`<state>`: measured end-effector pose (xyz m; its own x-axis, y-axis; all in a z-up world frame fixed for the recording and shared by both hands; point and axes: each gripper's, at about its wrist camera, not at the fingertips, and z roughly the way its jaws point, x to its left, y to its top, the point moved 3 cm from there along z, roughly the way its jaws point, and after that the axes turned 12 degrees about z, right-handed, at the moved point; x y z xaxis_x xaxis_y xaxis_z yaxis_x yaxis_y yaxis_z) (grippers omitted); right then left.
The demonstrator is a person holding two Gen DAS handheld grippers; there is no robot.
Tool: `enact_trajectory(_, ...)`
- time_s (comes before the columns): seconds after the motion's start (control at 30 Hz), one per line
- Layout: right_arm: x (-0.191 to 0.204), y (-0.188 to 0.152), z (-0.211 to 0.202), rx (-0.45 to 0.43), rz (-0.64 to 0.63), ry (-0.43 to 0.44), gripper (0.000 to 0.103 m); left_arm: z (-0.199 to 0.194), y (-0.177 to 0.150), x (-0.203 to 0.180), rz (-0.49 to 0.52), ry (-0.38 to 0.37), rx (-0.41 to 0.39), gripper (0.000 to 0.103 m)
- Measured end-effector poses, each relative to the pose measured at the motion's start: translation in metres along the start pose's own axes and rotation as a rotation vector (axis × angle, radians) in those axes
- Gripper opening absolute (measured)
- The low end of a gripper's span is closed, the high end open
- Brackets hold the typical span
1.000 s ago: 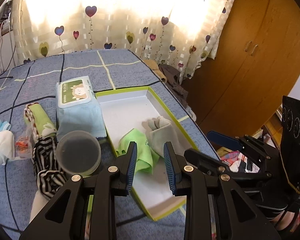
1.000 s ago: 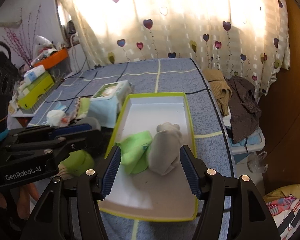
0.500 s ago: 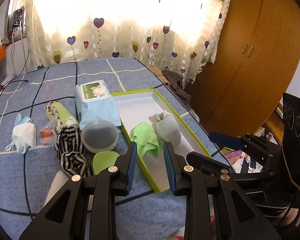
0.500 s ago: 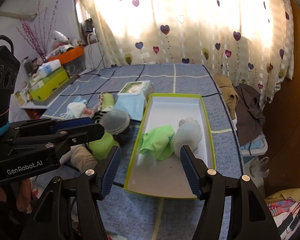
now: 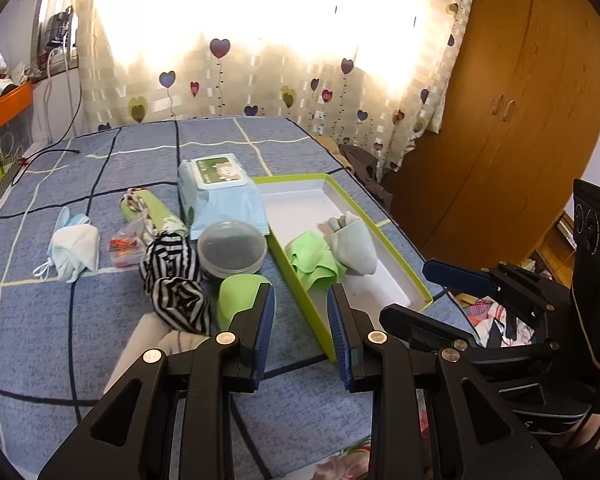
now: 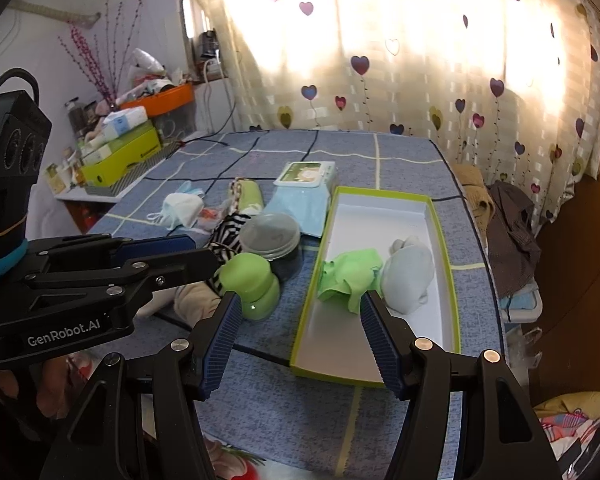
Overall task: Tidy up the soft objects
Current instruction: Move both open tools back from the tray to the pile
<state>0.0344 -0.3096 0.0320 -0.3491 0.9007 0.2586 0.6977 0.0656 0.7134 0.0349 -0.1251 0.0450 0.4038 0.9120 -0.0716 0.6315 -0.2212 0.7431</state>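
Note:
A green-rimmed white tray [image 5: 380,240] [image 6: 444,240] lies on the blue bed. In it lie a green cloth [image 5: 312,258] [image 6: 350,272] and a grey sock [image 5: 354,242] [image 6: 408,276]. Left of the tray lie a striped sock [image 5: 174,276] [image 6: 226,236], a beige sock [image 5: 148,340] [image 6: 198,300], a green patterned roll [image 5: 150,210] [image 6: 248,196] and a face mask [image 5: 74,246] [image 6: 182,206]. My left gripper [image 5: 300,332] is open and empty, above the bed at the tray's near corner. My right gripper [image 6: 300,336] is open and empty, near the tray's near end.
A wet wipes pack [image 5: 220,192] [image 6: 304,188], a clear lidded jar [image 5: 232,248] [image 6: 272,236] and a green plastic bottle [image 5: 240,296] [image 6: 252,280] stand left of the tray. Clothes [image 6: 508,232] hang off the bed's right edge. A wardrobe [image 5: 500,120] stands right.
Both grippers have pulled back and up from the tray, so more of the bed and the items left of the tray show. Both stay open and empty.

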Motion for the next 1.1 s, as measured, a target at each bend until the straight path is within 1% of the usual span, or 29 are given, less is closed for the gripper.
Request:
enact_trajectory(0.73, 0.028, -0.005, 0.017, 0.04, -0.049, 0.052, 0.062, -0.007, -0.018, 0.029, -0.056, 0.034, 0.001, 0.029)
enact_trajectory(1.1, 0.043, -0.01, 0.028, 0.069, -0.082, 0.102, 0.062, -0.011, -0.037, 0.061, -0.105, 0.098, 0.021, 0.029)
